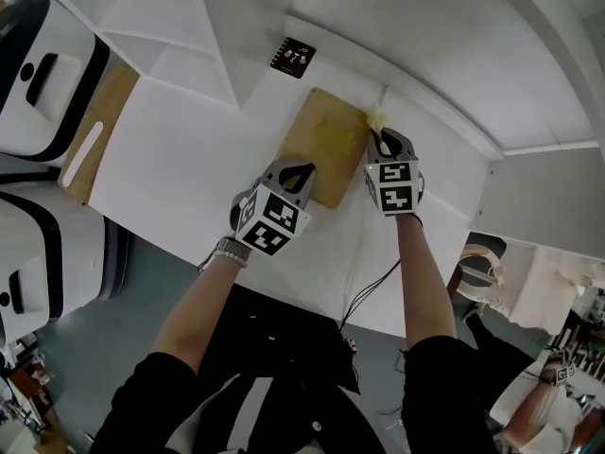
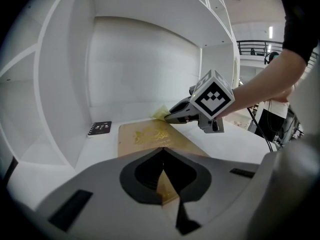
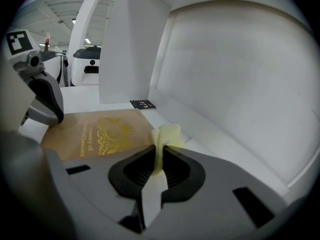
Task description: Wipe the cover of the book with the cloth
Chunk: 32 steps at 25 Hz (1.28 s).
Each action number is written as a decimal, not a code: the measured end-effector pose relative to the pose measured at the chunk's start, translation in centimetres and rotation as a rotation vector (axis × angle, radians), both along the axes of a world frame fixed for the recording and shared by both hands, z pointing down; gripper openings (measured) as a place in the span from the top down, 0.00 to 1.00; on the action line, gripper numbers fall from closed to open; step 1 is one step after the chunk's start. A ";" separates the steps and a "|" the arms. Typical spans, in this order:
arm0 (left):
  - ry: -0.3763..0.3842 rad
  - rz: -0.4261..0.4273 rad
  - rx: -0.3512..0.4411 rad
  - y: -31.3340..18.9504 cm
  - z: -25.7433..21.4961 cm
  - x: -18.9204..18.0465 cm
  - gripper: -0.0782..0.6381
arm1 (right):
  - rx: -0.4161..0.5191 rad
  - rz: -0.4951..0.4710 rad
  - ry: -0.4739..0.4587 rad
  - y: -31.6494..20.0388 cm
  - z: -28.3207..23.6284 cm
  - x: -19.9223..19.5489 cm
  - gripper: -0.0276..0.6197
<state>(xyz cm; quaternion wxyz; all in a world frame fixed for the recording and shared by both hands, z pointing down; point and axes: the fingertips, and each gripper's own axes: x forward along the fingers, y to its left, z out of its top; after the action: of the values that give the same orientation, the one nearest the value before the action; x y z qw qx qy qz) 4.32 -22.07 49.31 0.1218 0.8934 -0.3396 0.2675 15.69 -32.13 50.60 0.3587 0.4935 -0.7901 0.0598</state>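
On the smooth white worktop, between upright white panels, lies the book: a flat rectangle with a matt tan cover stamped with a gold emblem and gold lettering. The right gripper has its dark, ribbed jaws closed on the cloth, a soft, pale yellow strip that bunches into folds just beyond the tips. The cloth sits at the book's far right corner, touching the cover's edge. The left gripper has its jaws drawn together, tips meeting over the book's near edge; the cover shows through the gap behind them. Whether the tips press on the cover cannot be told. A small black card lies beyond the book, apart from it.
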 end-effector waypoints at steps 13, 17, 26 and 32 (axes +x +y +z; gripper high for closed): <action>-0.060 0.026 -0.036 0.2 1.9 0.2 0.89 | -0.004 -0.078 0.020 2.9 0.2 -1.4 0.90; -0.081 0.034 -0.022 0.3 2.0 0.3 0.89 | -0.008 -0.109 0.027 4.4 0.2 -2.2 0.90; -0.100 0.038 -0.002 0.4 2.2 0.3 0.89 | -0.015 -0.183 0.035 8.6 0.5 -3.8 0.90; -0.102 0.041 -0.001 0.5 2.3 0.4 0.89 | -0.020 -0.223 0.020 11.4 0.2 -5.1 0.90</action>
<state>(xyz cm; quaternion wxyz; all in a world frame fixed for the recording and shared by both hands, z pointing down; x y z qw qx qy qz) 4.69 -21.61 51.57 0.0990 0.8853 -0.3269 0.3154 10.55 -20.70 50.83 0.3760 0.3995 -0.8358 0.0225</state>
